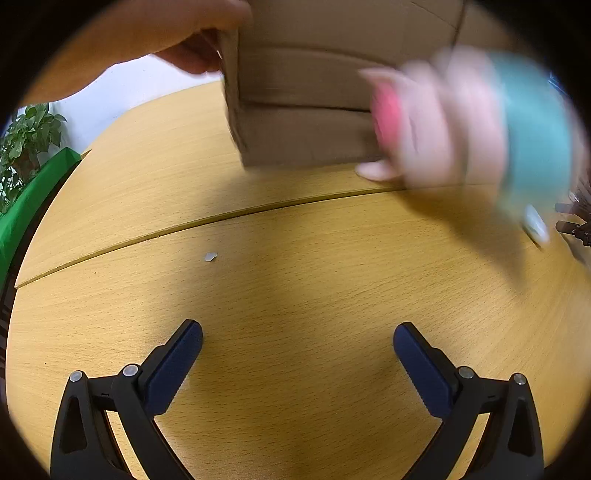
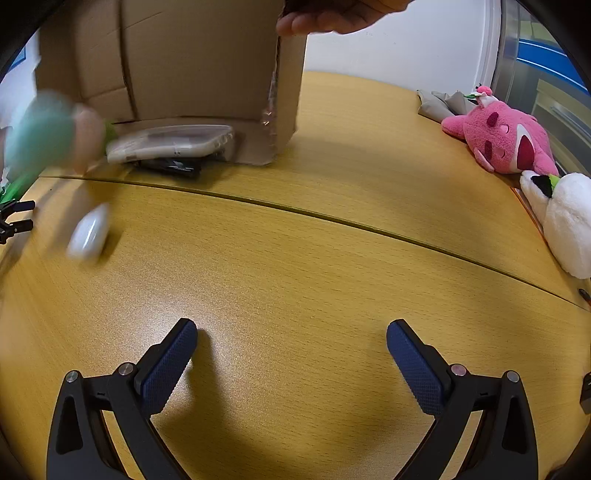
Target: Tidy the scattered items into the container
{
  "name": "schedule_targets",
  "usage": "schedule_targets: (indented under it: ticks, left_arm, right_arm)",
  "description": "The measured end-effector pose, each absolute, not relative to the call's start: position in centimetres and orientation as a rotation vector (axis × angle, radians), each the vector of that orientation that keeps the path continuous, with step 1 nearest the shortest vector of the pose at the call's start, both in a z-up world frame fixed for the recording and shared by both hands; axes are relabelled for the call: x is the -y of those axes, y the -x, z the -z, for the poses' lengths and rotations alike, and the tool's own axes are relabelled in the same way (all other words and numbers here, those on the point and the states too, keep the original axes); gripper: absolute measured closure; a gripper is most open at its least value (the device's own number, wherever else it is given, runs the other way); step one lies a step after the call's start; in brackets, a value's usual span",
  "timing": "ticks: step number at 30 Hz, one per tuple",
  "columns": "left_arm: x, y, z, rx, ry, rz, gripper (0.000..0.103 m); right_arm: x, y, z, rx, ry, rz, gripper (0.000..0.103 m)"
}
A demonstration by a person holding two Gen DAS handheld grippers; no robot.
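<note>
Two dark blue fingers of the left tool [image 1: 298, 338] spread wide at the bottom of the left wrist view, released and holding nothing above the wooden desk [image 1: 295, 280]. On the right wrist view the right tool [image 2: 291, 336] is spread the same way, also empty, casting soft shadows on the desk. A thin seam crosses the desk in both views, and a tiny pale scrap [image 1: 211, 256] lies just in front of it on the left view. Beyond the seam stands a brown cardboard box [image 2: 207, 59], the container, tipped so its open side faces the right camera. A bare hand [image 2: 332, 16] grips its upper edge. Inside the box, on its lower face, lies a clear plastic case [image 2: 170, 143] resting on top of a black item [image 2: 173, 168]. A blurred cluster of pink, pale and teal shapes [image 1: 472, 122] hangs in front of the box; the blur hides what they are. Just below them on the desk is a blurred white oval object [image 2: 90, 232]. At the far right edge of the desk, well apart from the box, lie a pink plush toy [image 2: 502, 136], a white plush toy [image 2: 565, 218] and a grey cloth [image 2: 441, 103]. A potted plant [image 1: 26, 136] and a green surface [image 1: 33, 195] show at the left.
</note>
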State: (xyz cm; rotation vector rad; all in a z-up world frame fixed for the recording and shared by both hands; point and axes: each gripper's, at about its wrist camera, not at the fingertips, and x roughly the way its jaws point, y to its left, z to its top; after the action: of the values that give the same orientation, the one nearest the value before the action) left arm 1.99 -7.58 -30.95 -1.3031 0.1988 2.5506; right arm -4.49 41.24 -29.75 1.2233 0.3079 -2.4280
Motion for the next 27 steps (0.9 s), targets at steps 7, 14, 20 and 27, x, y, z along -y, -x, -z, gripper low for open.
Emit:
schedule_targets:
  ticks: [7,14,20,27]
  left_arm:
    - [7.52,-1.85,30.54,-0.2,1.303,-2.548,0.0]
    - [7.5,-1.89,30.33,-0.201,1.303,-2.548,0.0]
    - [7.47,-1.94,30.25,-0.201,1.303,-2.547,0.0]
    - [7.41,-2.01,30.17,-0.202,1.303,-2.547,0.0]
  right_arm:
    - [-41.38,4.73,29.86,-0.307,-1.225,2.426,0.0]
    - [-41.35,4.74,29.85,-0.308,-1.225,2.426,0.0]
    - [-41.35,4.73,29.86,-0.308,-1.225,2.426,0.0]
    - [-41.37,4.61,29.86,-0.315,-1.22,2.415,0.0]
